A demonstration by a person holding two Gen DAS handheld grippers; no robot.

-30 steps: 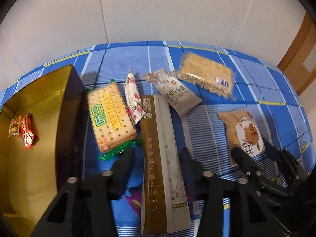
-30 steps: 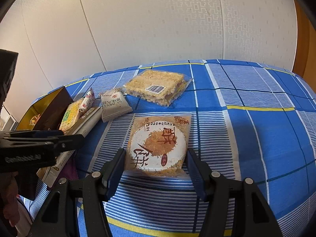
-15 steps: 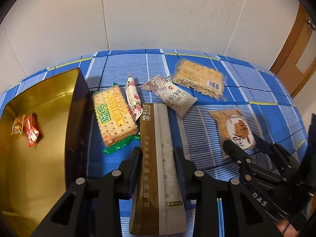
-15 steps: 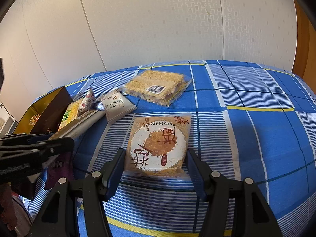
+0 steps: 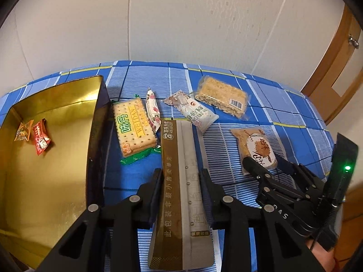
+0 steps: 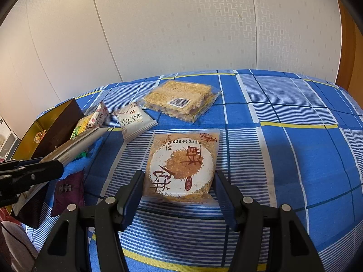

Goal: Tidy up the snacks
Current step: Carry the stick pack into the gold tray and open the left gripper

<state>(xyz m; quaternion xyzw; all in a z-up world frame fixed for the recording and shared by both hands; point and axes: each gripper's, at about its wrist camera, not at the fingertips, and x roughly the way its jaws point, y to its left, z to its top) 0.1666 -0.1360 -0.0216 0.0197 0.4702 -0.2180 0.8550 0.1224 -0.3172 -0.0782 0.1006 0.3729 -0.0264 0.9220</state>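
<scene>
My left gripper [image 5: 181, 181] is shut on a long gold-and-silver snack packet [image 5: 181, 181] and holds it lifted off the blue checked cloth; the packet also shows in the right wrist view [image 6: 74, 145]. A gold box [image 5: 45, 158] with two small candies [image 5: 34, 136] sits to its left. My right gripper [image 6: 179, 192] is open, its fingers on either side of a round cake packet [image 6: 181, 165] that lies flat on the cloth. A cracker packet [image 5: 133, 127], a floral candy [image 5: 153, 111], a white packet [image 5: 195, 113] and a rice-crisp pack [image 5: 223, 97] lie beyond.
A purple packet [image 6: 68, 190] lies on the cloth under the left gripper. The table edge runs close in front of the right gripper. A wall stands behind the table and a wooden door frame [image 5: 335, 72] at the right.
My left gripper has closed on the long packet and raised it, so the table looks farther below. The right gripper has stayed still around the round cake packet.
</scene>
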